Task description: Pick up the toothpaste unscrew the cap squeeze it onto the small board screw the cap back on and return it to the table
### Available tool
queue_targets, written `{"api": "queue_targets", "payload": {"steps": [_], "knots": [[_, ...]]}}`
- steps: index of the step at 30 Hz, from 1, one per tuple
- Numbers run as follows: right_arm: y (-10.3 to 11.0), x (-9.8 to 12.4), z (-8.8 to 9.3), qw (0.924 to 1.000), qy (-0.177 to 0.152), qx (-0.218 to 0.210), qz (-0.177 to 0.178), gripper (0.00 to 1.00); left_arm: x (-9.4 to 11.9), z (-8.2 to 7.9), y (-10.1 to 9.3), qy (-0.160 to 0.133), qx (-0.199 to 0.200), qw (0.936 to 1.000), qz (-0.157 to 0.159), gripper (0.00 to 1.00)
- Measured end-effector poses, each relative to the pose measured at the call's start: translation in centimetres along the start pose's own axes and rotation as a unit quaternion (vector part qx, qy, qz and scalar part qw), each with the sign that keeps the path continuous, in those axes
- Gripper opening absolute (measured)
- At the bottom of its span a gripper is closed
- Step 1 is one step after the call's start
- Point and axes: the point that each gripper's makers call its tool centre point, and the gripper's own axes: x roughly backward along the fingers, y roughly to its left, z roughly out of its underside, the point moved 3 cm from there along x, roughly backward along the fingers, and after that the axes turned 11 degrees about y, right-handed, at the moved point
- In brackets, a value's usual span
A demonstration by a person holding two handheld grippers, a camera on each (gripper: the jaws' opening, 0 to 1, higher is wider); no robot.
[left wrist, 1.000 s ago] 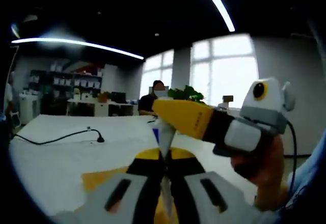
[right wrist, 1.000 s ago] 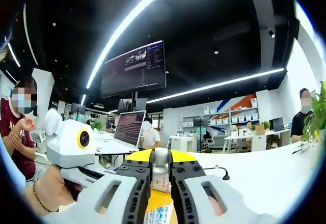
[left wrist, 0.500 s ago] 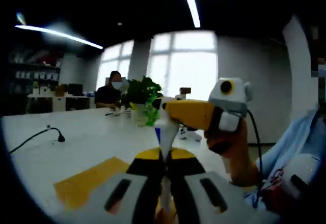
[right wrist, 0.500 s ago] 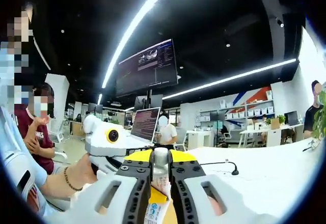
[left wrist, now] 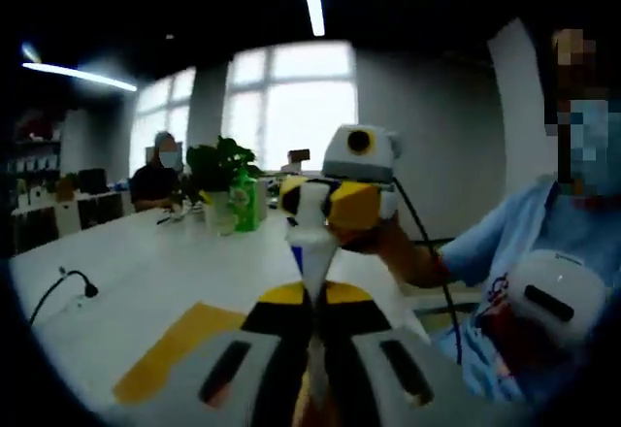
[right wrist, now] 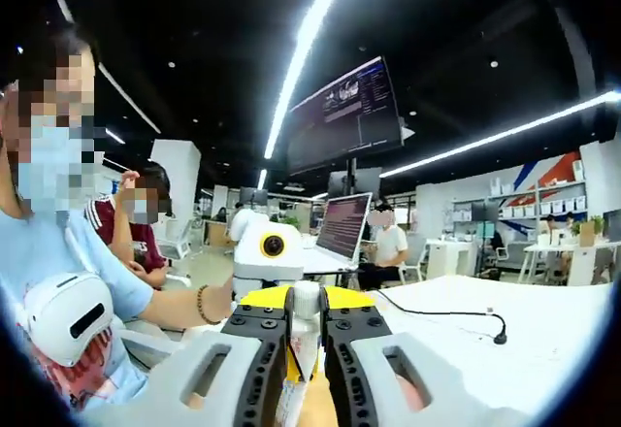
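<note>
From my left gripper view I record a white counter (left wrist: 146, 281) running back toward the windows. A flat yellow board (left wrist: 173, 349) lies on its near part. A black cable (left wrist: 58, 291) lies on it well to the board's far left, ending in a dark plug. A potted plant (left wrist: 218, 180) stands at the far end with a green bottle (left wrist: 245, 204) just beside it. In my right gripper view another black cable (right wrist: 441, 312) lies across the white surface.
</note>
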Motion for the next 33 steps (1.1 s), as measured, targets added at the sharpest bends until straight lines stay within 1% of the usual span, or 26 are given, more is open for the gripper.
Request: {"api": "queue_targets", "payload": {"steps": [1,2,3,4,5,6,7,8,9,10,11,13,16,19,22,24,27,30,31,32,33], "knots": [[0.0,0.1,-0.3,0.9998,-0.003,-0.004,-0.018,0.10,-0.1,-0.3,-0.2,-0.008,0.003,0.9999,0.015,0.02],[0.1,0.2,-0.7,0.9987,-0.007,-0.014,-0.048,0.10,-0.1,-0.5,-0.3,-0.016,0.004,0.9994,0.031,0.02],[0.0,0.5,-1.6,0.9966,-0.034,-0.025,-0.071,0.10,-0.3,-0.5,-0.4,-0.011,0.007,0.9990,0.044,0.02],[-0.3,0.9,-2.2,0.9938,-0.047,-0.045,-0.090,0.10,-0.5,-0.3,-0.3,-0.004,0.007,0.9988,0.047,0.02],[-0.7,1.1,-2.5,0.9919,-0.047,-0.054,-0.105,0.10,-0.8,-0.3,-0.3,-0.001,0.002,0.9990,0.046,0.02],[-1.7,1.2,-2.5,0.9937,-0.036,-0.057,-0.089,0.10,-0.8,-0.9,0.2,-0.025,-0.011,0.9994,0.024,0.02],[-3.1,1.4,-2.6,0.9968,-0.038,-0.052,-0.048,0.10,-0.7,-1.7,0.4,-0.059,-0.005,0.9981,0.019,0.02],[-3.4,1.7,-2.7,0.9963,-0.041,-0.056,-0.051,0.10,-0.5,-2.1,0.6,-0.073,0.011,0.9971,0.017,0.02],[-3.7,1.9,-2.8,0.9955,-0.046,-0.063,-0.053,0.10,-0.3,-2.5,0.9,-0.081,0.025,0.9963,0.015,0.02],[-4.4,2.4,-3.1,0.9941,-0.061,-0.076,-0.047,0.10,-0.1,-2.6,0.9,-0.081,0.021,0.9963,0.021,0.02],[-4.7,2.7,-3.1,0.9947,-0.061,-0.072,-0.040,0.10,0.0,-2.7,0.9,-0.082,0.011,0.9963,0.019,0.02],[-5.0,3.1,-2.9,0.9965,-0.057,-0.058,-0.016,0.10,0.0,-2.5,0.9,-0.060,0.000,0.9982,0.009,0.02],[-5.0,3.5,-2.6,0.9972,-0.053,-0.053,-0.006,0.10,-0.1,-2.4,0.6,-0.050,-0.009,0.9987,0.005,0.02],[-5.1,3.7,-2.4,0.9975,-0.054,-0.044,0.006,0.10,0.0,-2.3,0.4,-0.050,-0.010,0.9987,0.007,0.02],[-5.4,3.6,-2.0,0.9983,-0.046,-0.024,0.027,0.10,0.1,-2.4,0.2,-0.058,-0.009,0.9983,0.007,0.02],[-5.6,3.7,-1.6,0.9984,-0.040,-0.018,0.035,0.10,0.2,-2.4,0.1,-0.056,-0.010,0.9984,0.006,0.02],[-6.3,4.1,-0.4,0.9980,-0.021,-0.011,0.058,0.10,0.2,-2.3,0.1,-0.051,-0.013,0.9986,0.004,0.02],[-7.2,4.7,1.4,0.9967,-0.003,-0.004,0.080,0.10,0.3,-2.2,0.0,-0.049,-0.011,0.9987,0.004,0.02],[-7.4,4.9,1.9,0.9966,-0.001,-0.001,0.082,0.10,0.3,-2.2,-0.1,-0.049,-0.011,0.9987,0.005,0.02],[-7.7,5.1,2.7,0.9962,0.011,0.003,0.086,0.10,0.4,-2.1,-0.1,-0.049,-0.010,0.9988,0.006,0.02],[-8.1,5.4,3.7,0.9947,0.031,0.009,0.098,0.10,0.4,-2.0,-0.3,-0.045,-0.006,0.9989,0.011,0.02]]}}
